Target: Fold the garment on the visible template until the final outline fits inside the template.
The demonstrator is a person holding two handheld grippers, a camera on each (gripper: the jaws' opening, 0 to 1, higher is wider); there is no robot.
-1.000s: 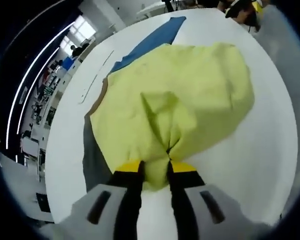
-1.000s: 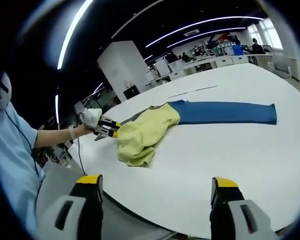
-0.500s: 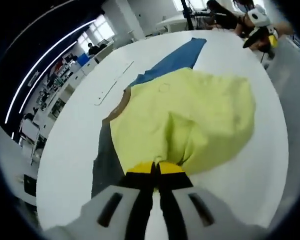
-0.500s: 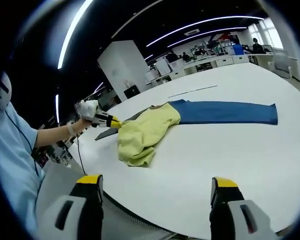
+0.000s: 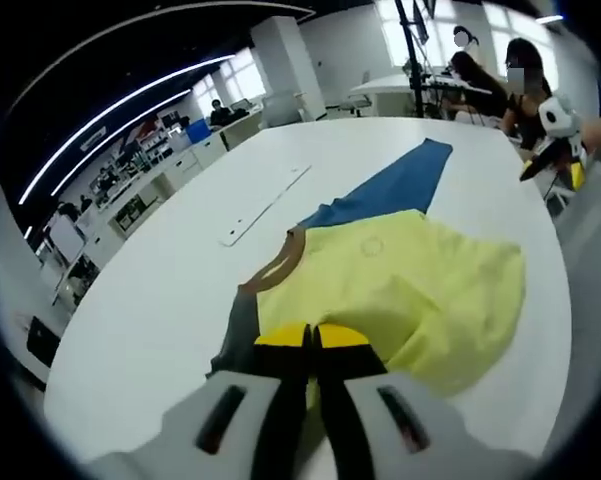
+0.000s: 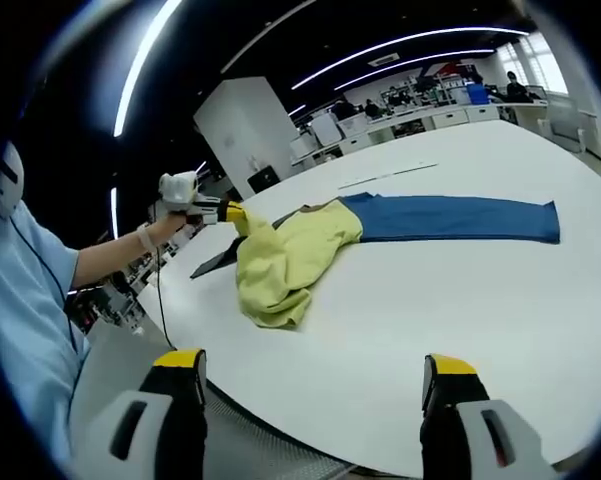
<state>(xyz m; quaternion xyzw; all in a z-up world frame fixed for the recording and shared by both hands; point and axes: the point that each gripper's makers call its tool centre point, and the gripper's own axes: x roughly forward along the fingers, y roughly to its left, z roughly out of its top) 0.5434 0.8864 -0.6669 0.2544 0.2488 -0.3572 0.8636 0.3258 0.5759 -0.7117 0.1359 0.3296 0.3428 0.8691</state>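
The left gripper [image 5: 312,338] has its fingers clenched on an edge of the yellow garment [image 5: 420,290], lifting it off the white bench [image 5: 160,290], probably to carry that edge over for a fold. The garment lies partly on the long blue template [image 6: 450,220]. The right gripper [image 6: 310,385] hangs back off the bench edge, fingers spread with nothing between them. The right gripper view shows the raised cloth from the side; the left gripper view shows a brown collar [image 5: 280,265] and a grey panel [image 5: 238,330]

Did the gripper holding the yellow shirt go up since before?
Yes. In the right gripper view the left gripper now sits higher above the white table, lifting the yellow shirt edge.
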